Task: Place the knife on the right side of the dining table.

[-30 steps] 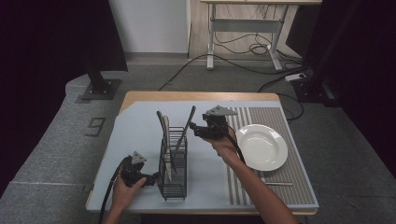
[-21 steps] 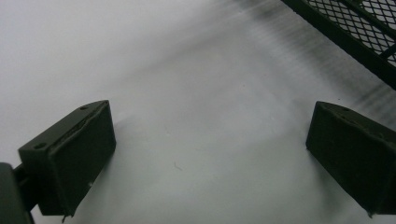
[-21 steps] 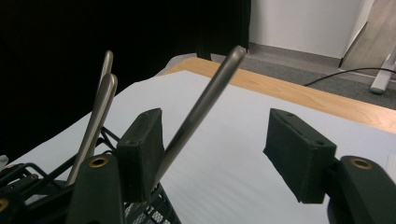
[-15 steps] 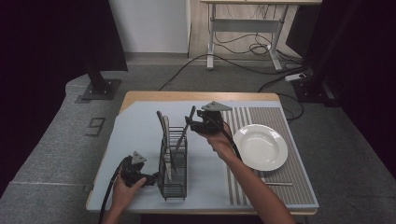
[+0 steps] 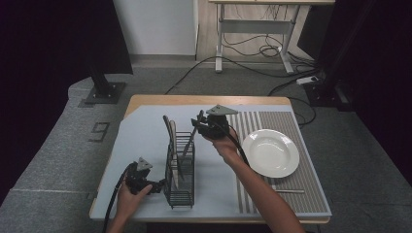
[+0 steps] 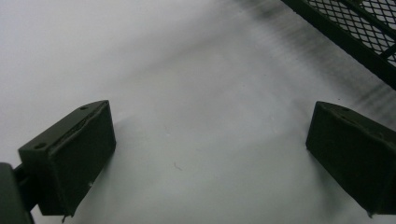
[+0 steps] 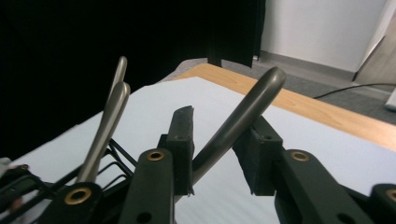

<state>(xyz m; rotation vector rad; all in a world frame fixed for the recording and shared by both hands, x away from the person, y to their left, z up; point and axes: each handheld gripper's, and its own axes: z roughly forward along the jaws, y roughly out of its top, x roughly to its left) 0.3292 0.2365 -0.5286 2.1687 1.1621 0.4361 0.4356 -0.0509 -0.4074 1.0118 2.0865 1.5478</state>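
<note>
right gripper (image 5: 200,124) pinches utensil handle (image 7: 243,114) | lift straight clear of cutlery rack (image 5: 180,167) | left gripper (image 6: 205,154) spread, near table's front-left corner

A rounded grey metal utensil handle (image 7: 243,116) slants up between the right gripper's (image 7: 219,144) black jaws, touching both. Two slimmer grey metal handles (image 7: 109,116) rise left of the jaws, above the pale blue counter (image 7: 327,154).
</note>
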